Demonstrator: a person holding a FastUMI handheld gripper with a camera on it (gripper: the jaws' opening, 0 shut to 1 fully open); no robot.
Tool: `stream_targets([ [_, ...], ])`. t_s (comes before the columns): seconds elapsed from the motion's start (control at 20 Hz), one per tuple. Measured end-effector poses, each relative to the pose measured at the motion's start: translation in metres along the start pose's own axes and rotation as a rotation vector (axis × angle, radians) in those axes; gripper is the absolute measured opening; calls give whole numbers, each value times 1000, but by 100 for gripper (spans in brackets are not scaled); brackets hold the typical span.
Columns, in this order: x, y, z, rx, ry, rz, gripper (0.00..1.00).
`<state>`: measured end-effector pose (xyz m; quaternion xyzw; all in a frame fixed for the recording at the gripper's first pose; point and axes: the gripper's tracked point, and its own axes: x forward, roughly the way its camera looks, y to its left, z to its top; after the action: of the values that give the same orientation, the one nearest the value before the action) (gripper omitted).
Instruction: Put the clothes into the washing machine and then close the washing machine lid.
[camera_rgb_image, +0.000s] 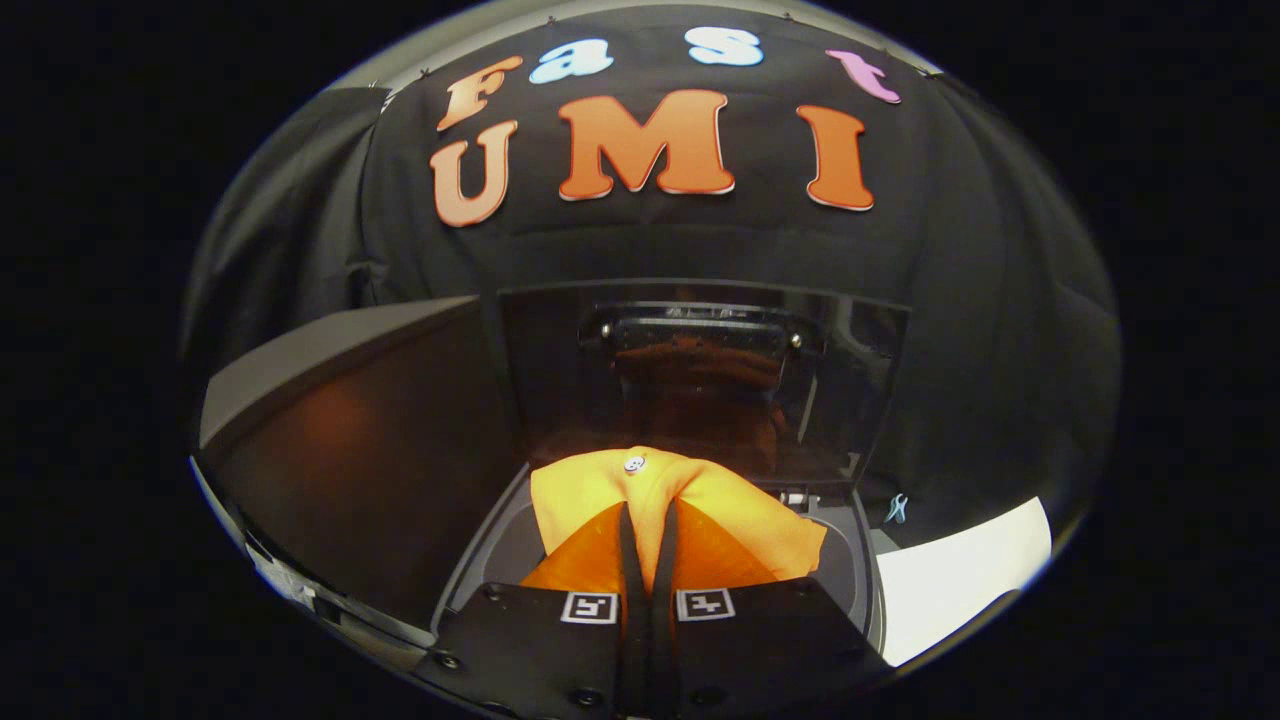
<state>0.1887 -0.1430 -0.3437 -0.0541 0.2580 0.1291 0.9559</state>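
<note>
The gripper (648, 520) had its two fingers pressed nearly together on a fold of the soft orange cloth garment (690, 505), so it was pinching the clothes. The garment hung from the fingers directly above the round opening of the grey top-loading washing machine (850, 560), near the back edge of that opening. A small white button (634, 463) showed on the top fold. Behind it the dark glossy washing machine lid (700, 380) stood raised and almost upright (it reflected the orange cloth). A white flat surface (960, 580) lay just beside the machine's right edge.

The step in hand seemed to be the loading of the clothes. The next move probably called for lowering the cloth into the drum, spreading the fingers to release it, and afterwards pulling the lid down.
</note>
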Motion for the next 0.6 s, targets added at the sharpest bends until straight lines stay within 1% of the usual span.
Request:
stream_targets([
  [0.1, 21, 1, -25, -2, 71, 10, 8],
  [0.35, 49, -3, -74, 18, 205, -5, 8],
  [0.45, 57, 1, -82, 34, 239, -9, 8],
  [0.6, 53, -6, -79, 52, 219, -23, 8],
])
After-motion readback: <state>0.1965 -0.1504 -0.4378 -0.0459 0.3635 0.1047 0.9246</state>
